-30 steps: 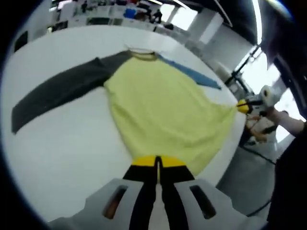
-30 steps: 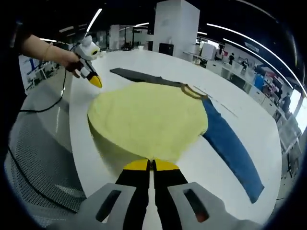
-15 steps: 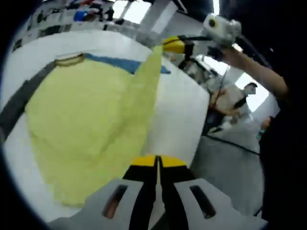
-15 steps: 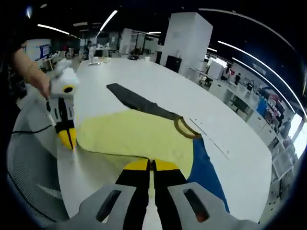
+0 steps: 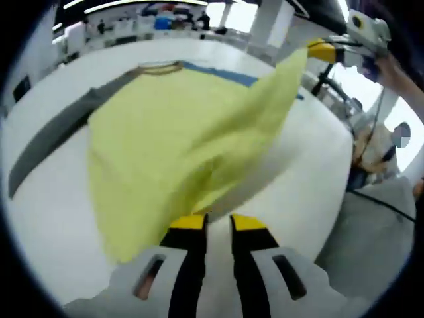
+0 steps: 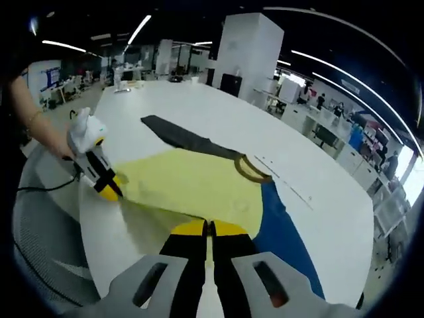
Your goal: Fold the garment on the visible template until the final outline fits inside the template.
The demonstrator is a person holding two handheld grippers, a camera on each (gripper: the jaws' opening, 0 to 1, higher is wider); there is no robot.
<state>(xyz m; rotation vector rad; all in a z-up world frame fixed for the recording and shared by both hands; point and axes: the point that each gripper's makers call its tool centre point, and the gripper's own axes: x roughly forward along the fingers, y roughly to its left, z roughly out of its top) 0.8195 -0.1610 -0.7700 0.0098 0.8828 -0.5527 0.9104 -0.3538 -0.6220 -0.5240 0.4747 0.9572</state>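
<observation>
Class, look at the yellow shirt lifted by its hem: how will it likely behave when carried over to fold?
The shirt probably is floppy: it sags between the right gripper and left gripper. It looks light, lifting without dragging the grey sleeve. It may crease unevenly.

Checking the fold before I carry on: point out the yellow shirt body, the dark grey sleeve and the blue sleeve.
yellow shirt body (image 5: 159, 126), left gripper view, flat middle of the torso panel
dark grey sleeve (image 6: 180, 136), right gripper view, mid-length of the sleeve
blue sleeve (image 6: 281, 233), right gripper view, upper part near the shoulder
</observation>
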